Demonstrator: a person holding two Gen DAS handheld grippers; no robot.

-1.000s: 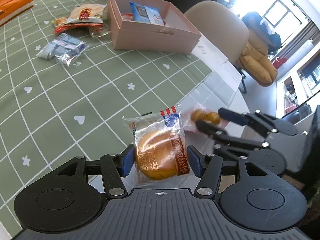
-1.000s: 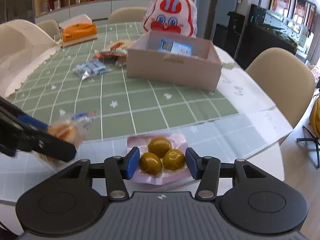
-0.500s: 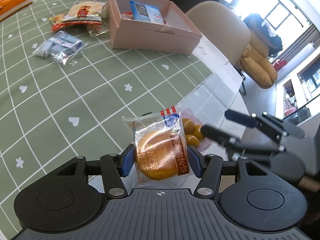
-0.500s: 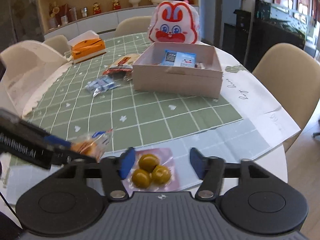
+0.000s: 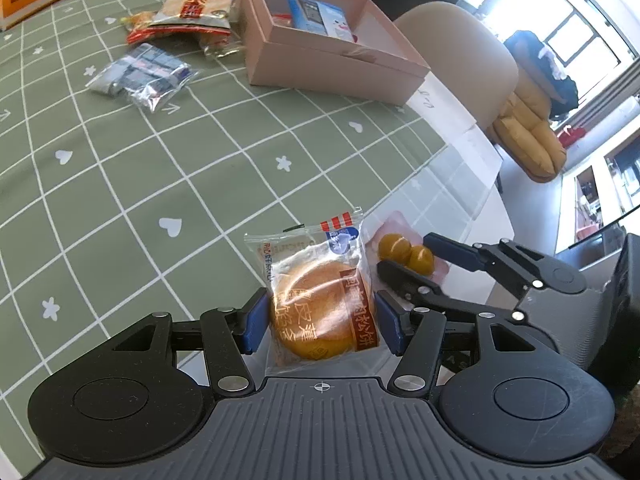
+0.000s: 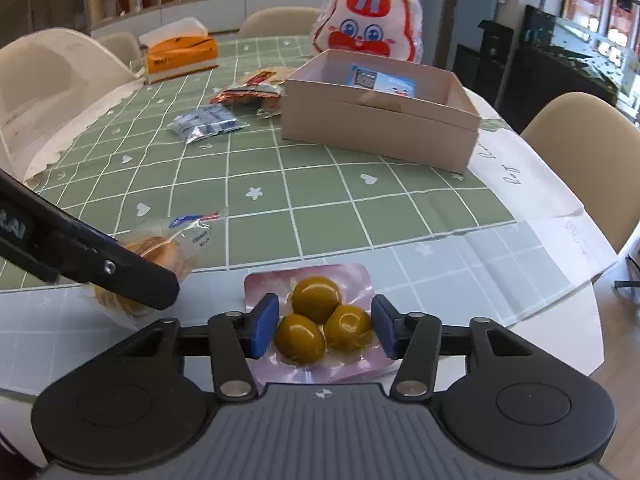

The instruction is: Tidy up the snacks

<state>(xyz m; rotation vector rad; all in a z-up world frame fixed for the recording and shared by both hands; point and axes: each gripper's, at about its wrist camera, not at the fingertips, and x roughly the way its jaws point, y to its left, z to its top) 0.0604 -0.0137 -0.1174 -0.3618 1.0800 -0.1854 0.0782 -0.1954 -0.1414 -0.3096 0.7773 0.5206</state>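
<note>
The left tongs [image 5: 320, 320] pinch a clear bag with a round golden cake [image 5: 316, 312] in it; both blue pads press on the bag's sides. The right tongs [image 6: 325, 326] sit around a pink pack of three brown-green balls [image 6: 320, 320], with a pad close on each side; I think they pinch it, but I cannot be sure the pads touch. Both snacks are at the near edge of the worktop [image 6: 460, 280], side by side, the cake bag to the left.

The pink box [image 6: 380, 124] is straight ahead, well apart, toward the far right edge of the worktop. It is open on top and its long side faces the tongs. A blue packet [image 6: 380, 80] already lies inside. The right tongs look a bit nearer to the box, so that pack could go in first
</note>
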